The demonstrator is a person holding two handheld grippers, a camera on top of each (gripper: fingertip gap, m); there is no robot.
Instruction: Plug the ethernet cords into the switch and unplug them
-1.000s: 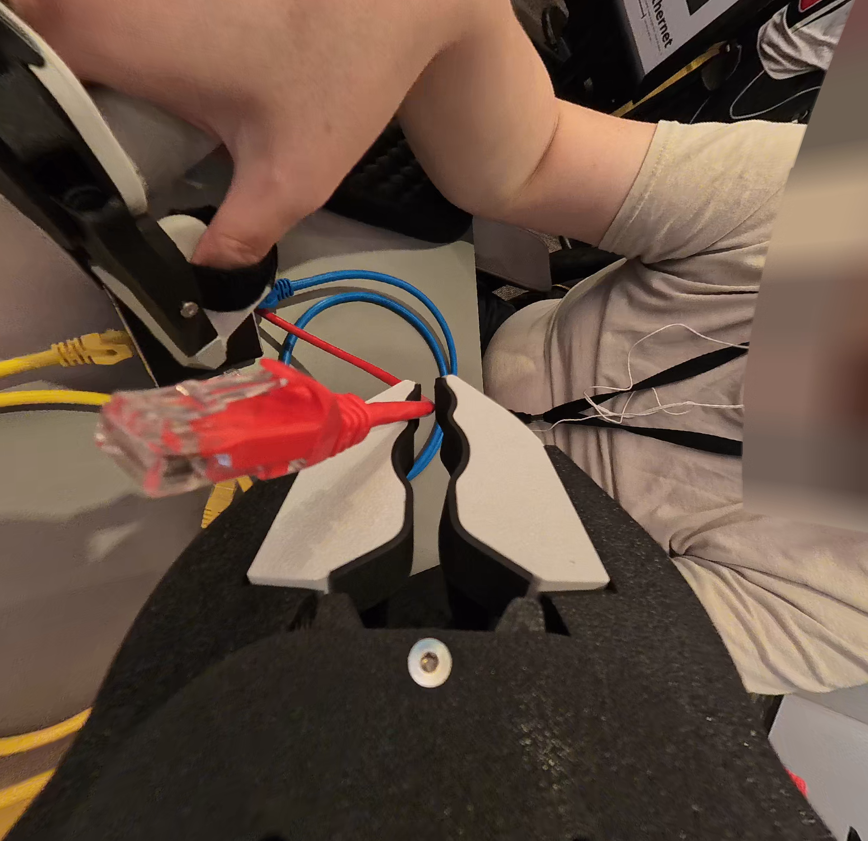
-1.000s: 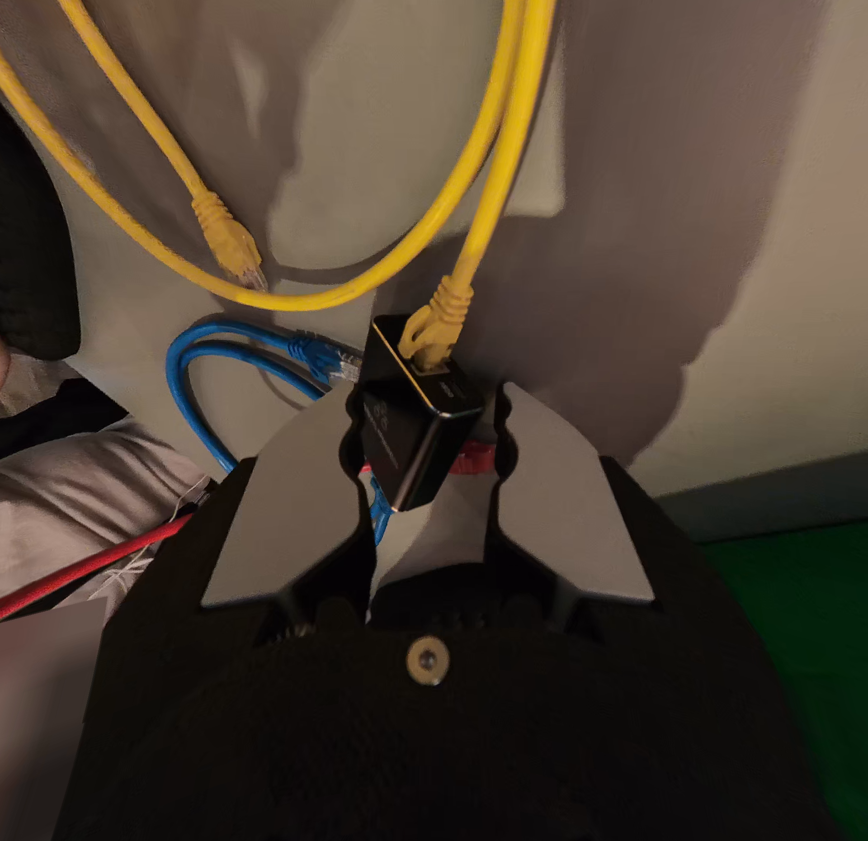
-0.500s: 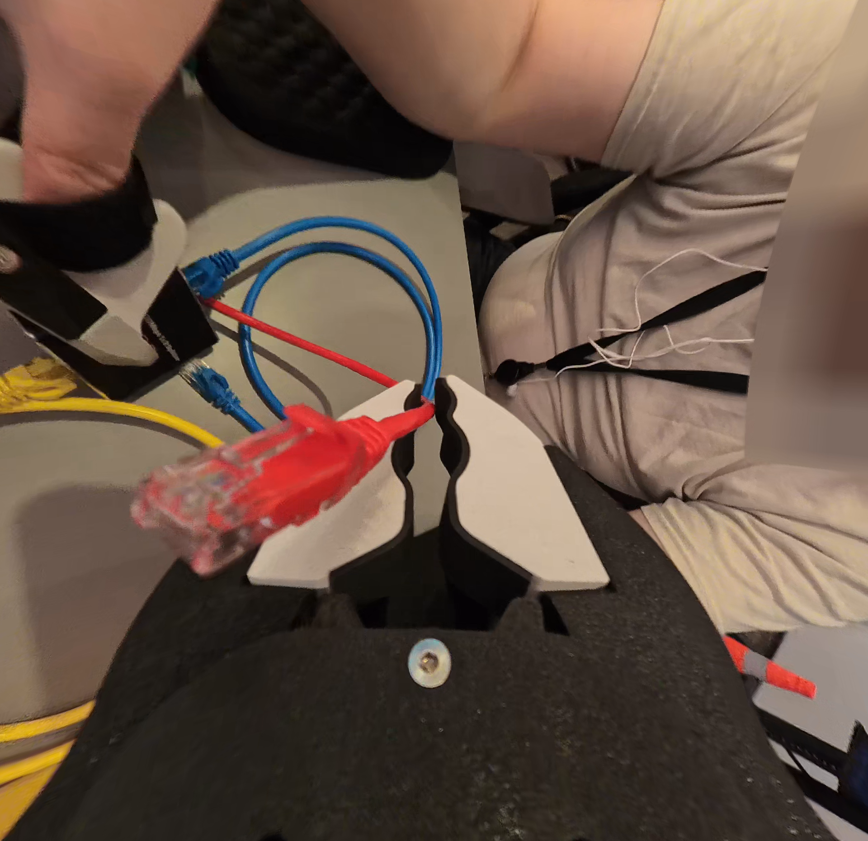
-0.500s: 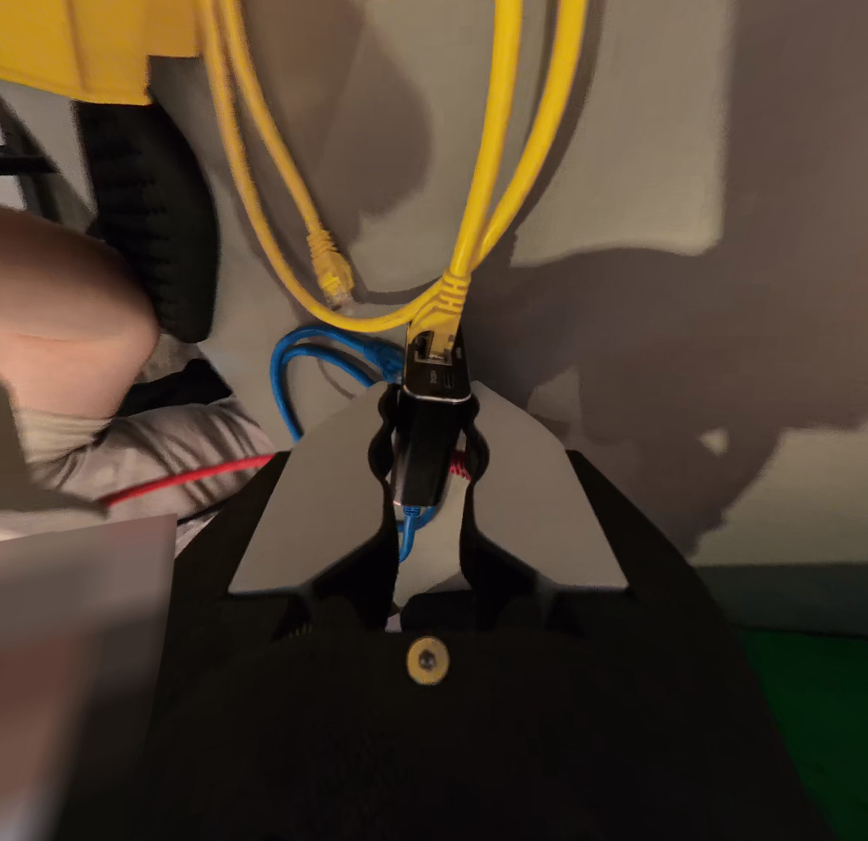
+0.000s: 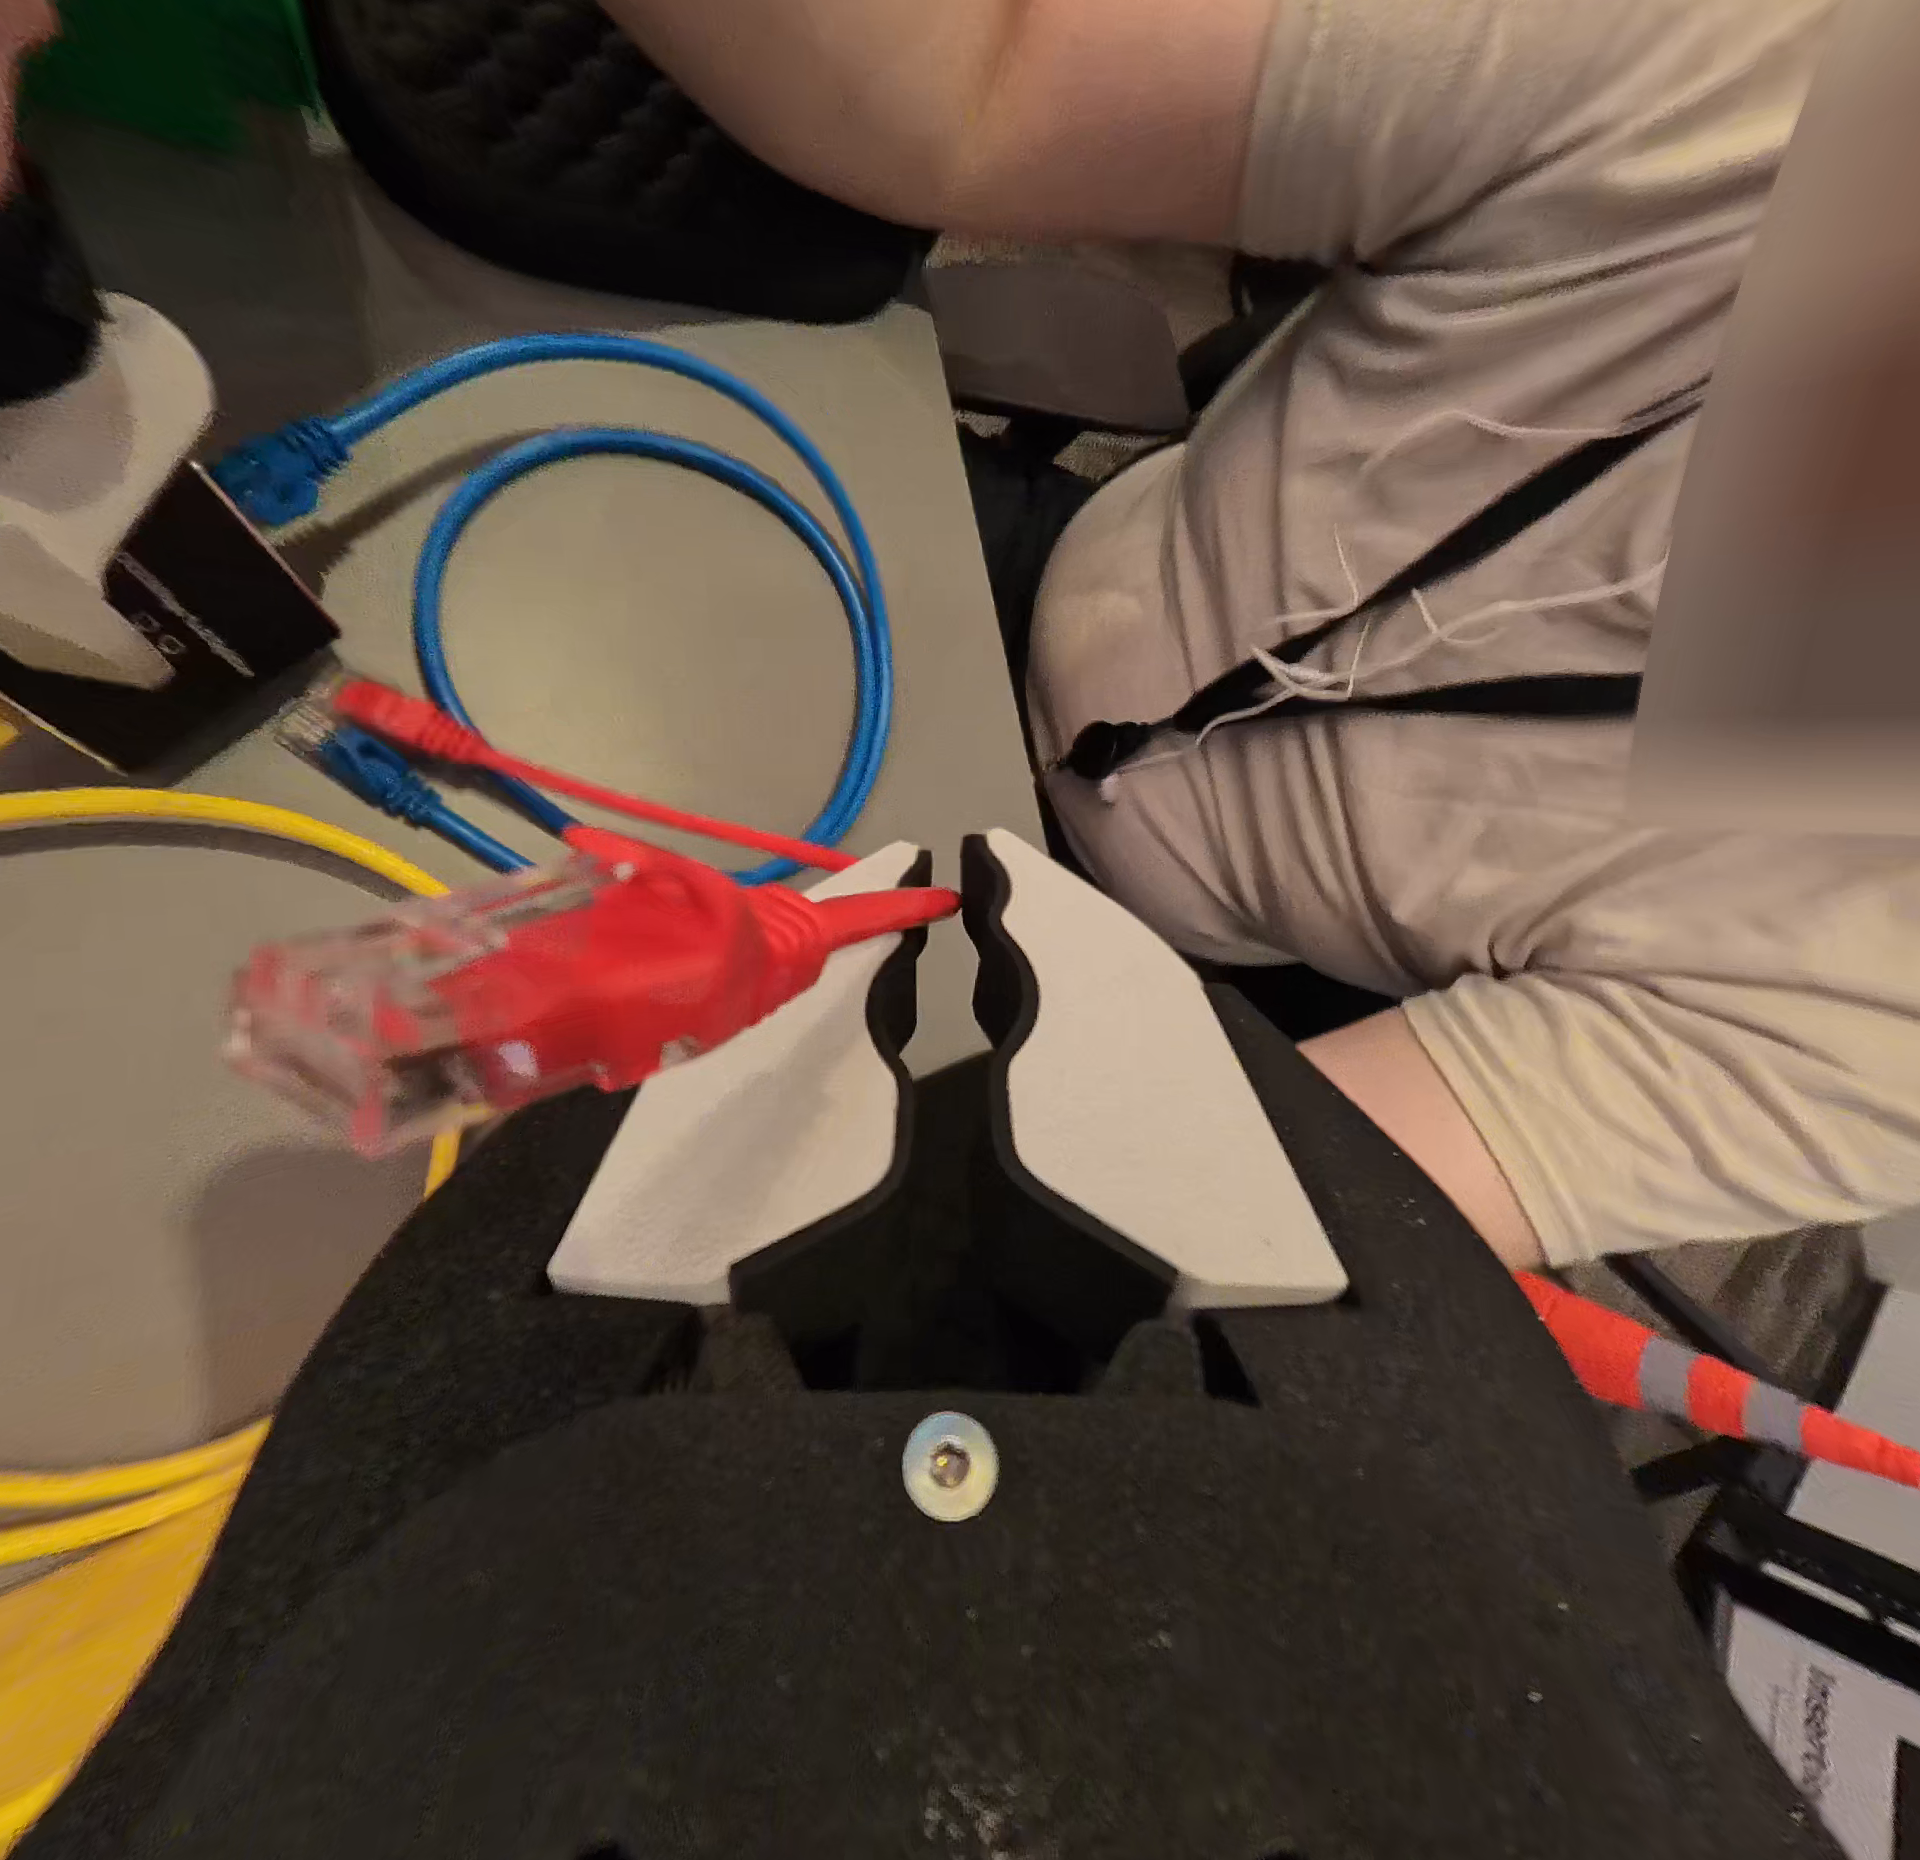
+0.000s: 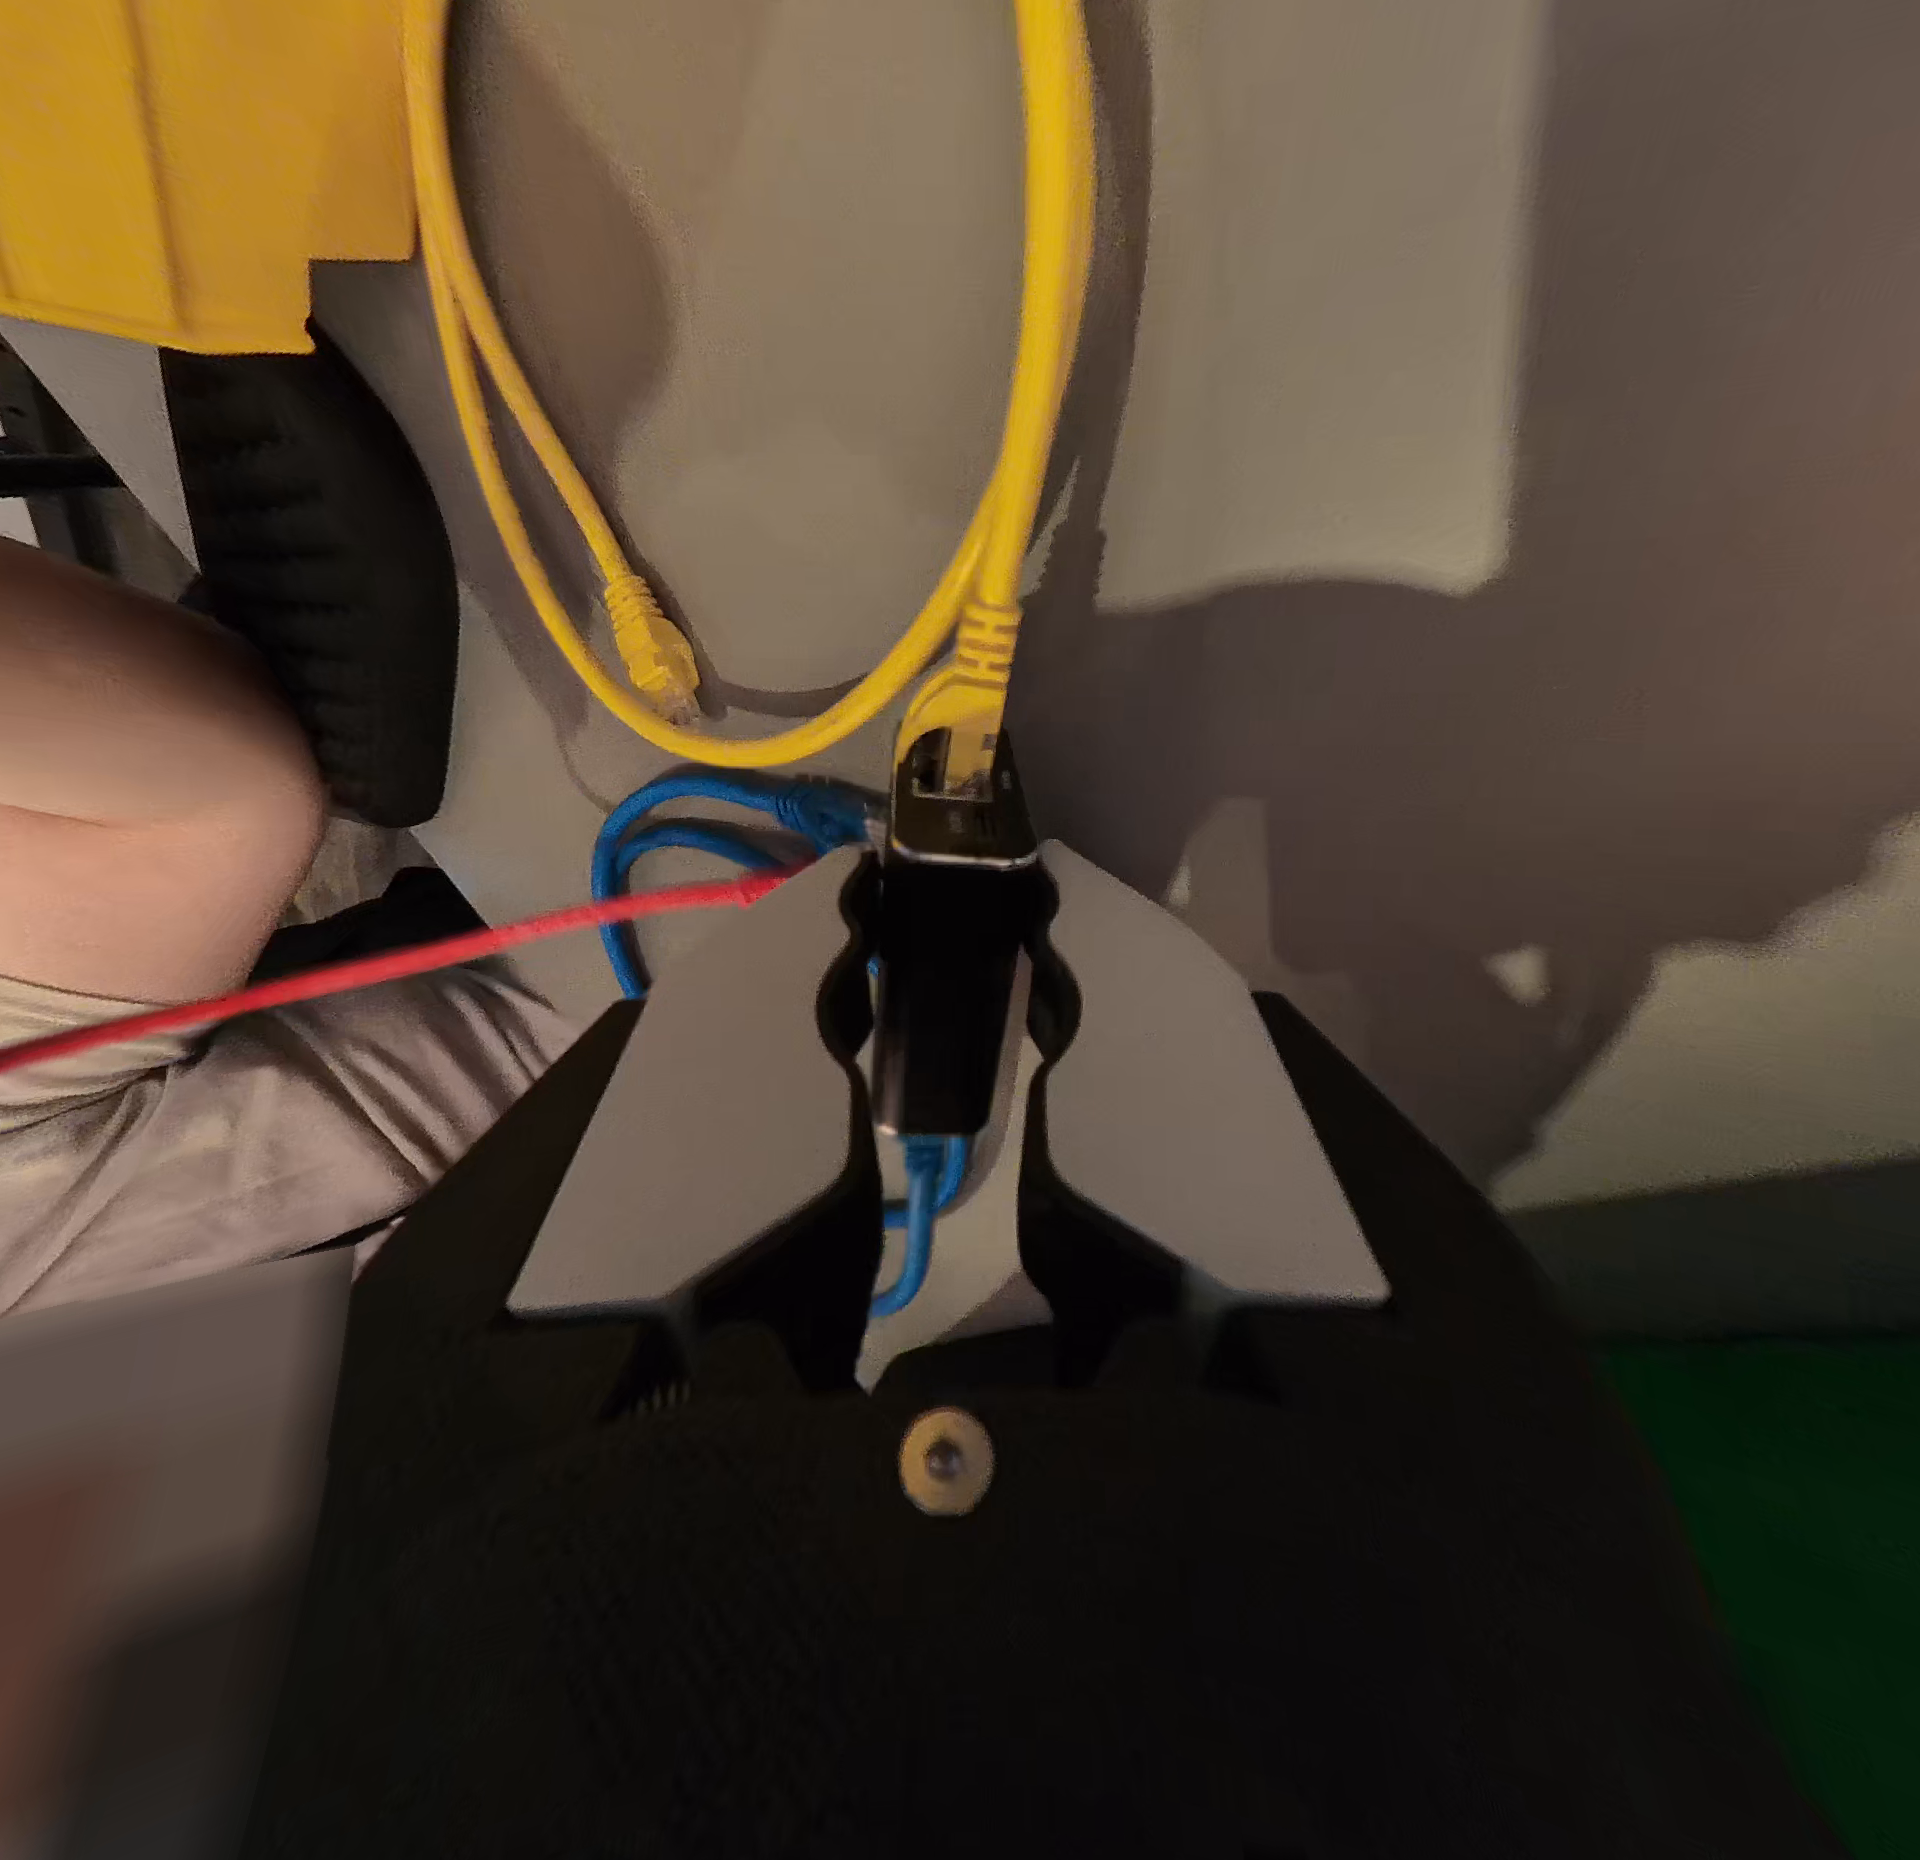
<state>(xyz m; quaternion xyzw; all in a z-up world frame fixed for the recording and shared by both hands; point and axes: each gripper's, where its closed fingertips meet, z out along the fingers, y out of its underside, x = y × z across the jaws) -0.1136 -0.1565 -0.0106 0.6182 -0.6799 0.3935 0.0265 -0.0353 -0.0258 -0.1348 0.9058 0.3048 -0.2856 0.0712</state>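
Note:
My left gripper [image 5: 945, 875] is shut on the red cord just behind its red plug [image 5: 499, 989], which sticks out to the left in the air. The cord's other red plug [image 5: 400, 714] lies at the corner of the black switch [image 5: 208, 605]. My right gripper [image 6: 951, 875] is shut on the switch [image 6: 945, 989] and holds it upright. A yellow plug [image 6: 971, 688] sits in its top port. A blue plug [image 6: 821, 808] meets its left side. The red cord [image 6: 416, 963] runs off to the left.
A blue cord loop [image 5: 665, 605] and a loose blue plug [image 5: 374, 761] lie on the grey table [image 5: 644, 730]. A loose yellow plug [image 6: 649, 657] hangs above. A yellow bin [image 6: 187, 127] is at top left. The person's arm and torso [image 5: 1455, 563] are close on the right. Left tips to right tips: about 20 cm.
My right gripper has closed on the switch and turned it upright. My left gripper has drawn back with the red plug, which now points lower. The hand has moved out of the left view.

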